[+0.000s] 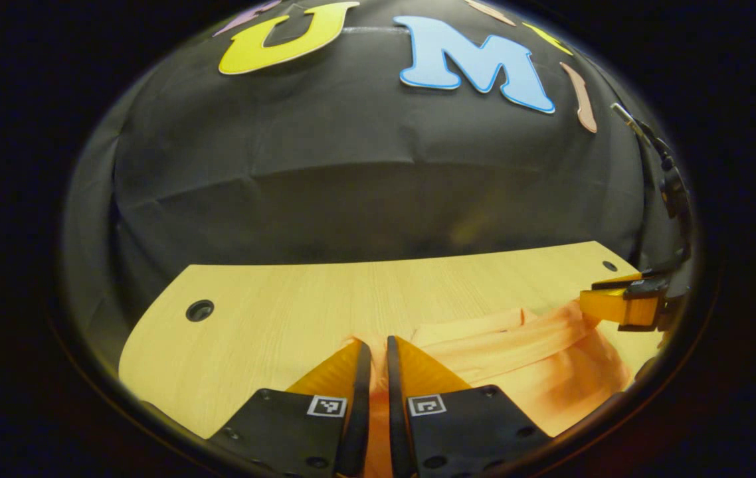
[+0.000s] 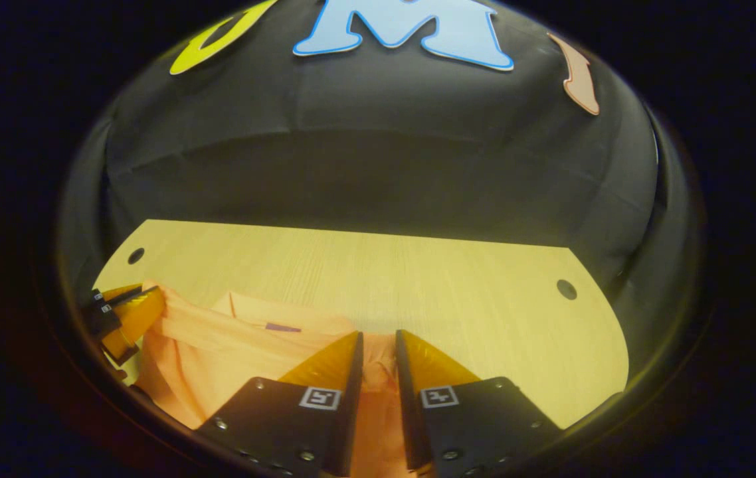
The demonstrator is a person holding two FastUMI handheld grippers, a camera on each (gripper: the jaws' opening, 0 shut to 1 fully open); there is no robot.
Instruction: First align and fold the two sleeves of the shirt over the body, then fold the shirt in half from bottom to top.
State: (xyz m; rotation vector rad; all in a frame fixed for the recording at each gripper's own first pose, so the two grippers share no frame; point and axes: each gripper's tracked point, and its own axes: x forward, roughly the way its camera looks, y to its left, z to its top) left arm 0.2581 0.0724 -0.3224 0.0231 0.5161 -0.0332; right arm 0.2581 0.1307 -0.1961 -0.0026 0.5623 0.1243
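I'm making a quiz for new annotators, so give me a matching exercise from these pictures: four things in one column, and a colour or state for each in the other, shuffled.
Things:
1. shirt
2. table
3. wall cloth
4. left tool

Colour or state:
A. black, hanging behind the table
B. orange, rumpled on the table
C. pale wood grain with round holes
D. closed on fabric

Pairs: 1-B, 2-C, 3-A, 4-D

Black screwed gripper (image 1: 378,348) plates, square markers
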